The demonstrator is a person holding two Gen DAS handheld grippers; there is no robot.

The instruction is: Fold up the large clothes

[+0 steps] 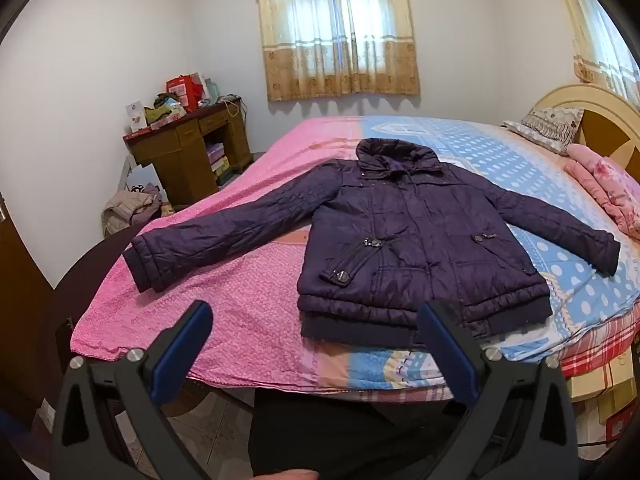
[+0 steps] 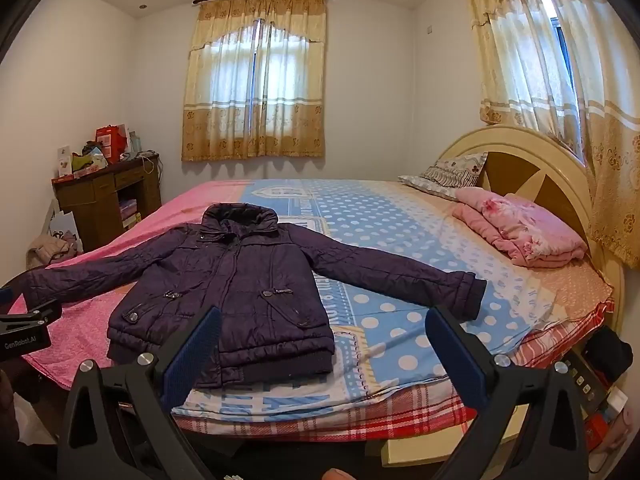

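Observation:
A dark purple padded jacket (image 1: pixel 408 232) lies flat, front up, on the bed (image 1: pixel 256 320), collar away from me and both sleeves spread out. It also shows in the right wrist view (image 2: pixel 236 280). My left gripper (image 1: pixel 316 316) is open and empty, held off the near bed edge in front of the jacket's hem. My right gripper (image 2: pixel 324 320) is open and empty, above the near bed edge, just right of the hem. The left gripper's body (image 2: pixel 28 328) shows at the left edge of the right wrist view.
The bed has a pink and blue dotted sheet (image 2: pixel 400 248). A folded pink blanket (image 2: pixel 524 232) and a pillow (image 2: pixel 452 172) lie by the headboard (image 2: pixel 532 160). A cluttered wooden desk (image 1: pixel 188 148) stands at the far left, with clothes on the floor (image 1: pixel 128 208).

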